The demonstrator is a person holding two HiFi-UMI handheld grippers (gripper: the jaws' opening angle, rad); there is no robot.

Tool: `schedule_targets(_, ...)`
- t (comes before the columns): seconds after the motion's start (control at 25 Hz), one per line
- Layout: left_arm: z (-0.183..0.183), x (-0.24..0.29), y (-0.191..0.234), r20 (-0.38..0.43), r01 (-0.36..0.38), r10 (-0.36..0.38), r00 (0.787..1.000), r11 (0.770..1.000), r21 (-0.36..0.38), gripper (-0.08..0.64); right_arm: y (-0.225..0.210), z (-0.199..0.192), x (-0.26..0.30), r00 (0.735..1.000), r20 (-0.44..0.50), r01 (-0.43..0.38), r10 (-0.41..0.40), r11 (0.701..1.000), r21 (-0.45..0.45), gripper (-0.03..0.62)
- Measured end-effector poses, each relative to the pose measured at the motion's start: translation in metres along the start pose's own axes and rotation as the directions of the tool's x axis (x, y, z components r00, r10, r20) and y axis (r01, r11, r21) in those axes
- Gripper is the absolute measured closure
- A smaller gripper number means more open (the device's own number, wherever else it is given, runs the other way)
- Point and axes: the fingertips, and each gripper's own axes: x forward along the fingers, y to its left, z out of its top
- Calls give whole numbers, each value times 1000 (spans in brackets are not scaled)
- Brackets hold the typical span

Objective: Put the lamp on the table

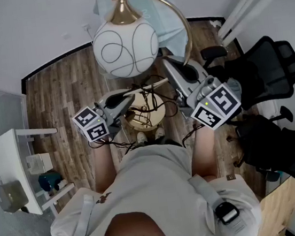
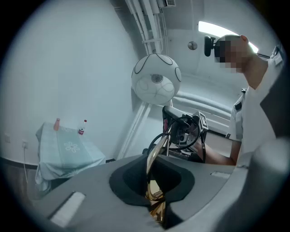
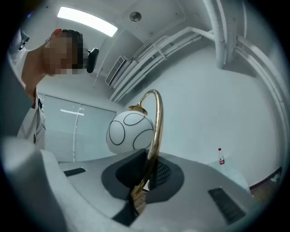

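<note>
The lamp has a white globe shade (image 1: 125,47) with black looping lines, a curved gold arm (image 1: 179,16) and a round gold base (image 1: 145,116), and it hangs above the wood floor. My left gripper (image 1: 129,96) is shut on a gold rod low on the lamp, which runs up between its pads (image 2: 156,199). My right gripper (image 1: 169,66) is shut on the curved gold arm (image 3: 155,136), held between its pads (image 3: 140,195). The globe (image 2: 156,79) also shows ahead in both gripper views (image 3: 130,131). The table with a pale green cloth (image 1: 169,17) stands beyond the lamp by the wall.
Two small bottles (image 2: 82,127) stand on the clothed table (image 2: 68,152). Black office chairs (image 1: 271,71) crowd the right side. A white shelf unit (image 1: 25,168) stands at the left. A black cable (image 1: 151,106) tangles round the lamp's base. A wooden desk corner (image 1: 280,205) is at the lower right.
</note>
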Motion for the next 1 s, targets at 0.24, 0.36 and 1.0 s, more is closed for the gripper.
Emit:
schedule_targets(0.24,-5,5,-1,4,-14,14,1000,1000,5,534,-5,-1,-5,1000,-6,-9,9,1000,-3,591)
schedule_targets(0.36,-6,9,0,8,-23,23,1000,1000,1,534,-8,-1,-5,1000,-4,-13,13,1000,-4,592)
schedule_targets(1.0,-4,32,5,23,-77,77,997,997,-1,534,-35,1,-4,998,-23,-51,52,999,13,591)
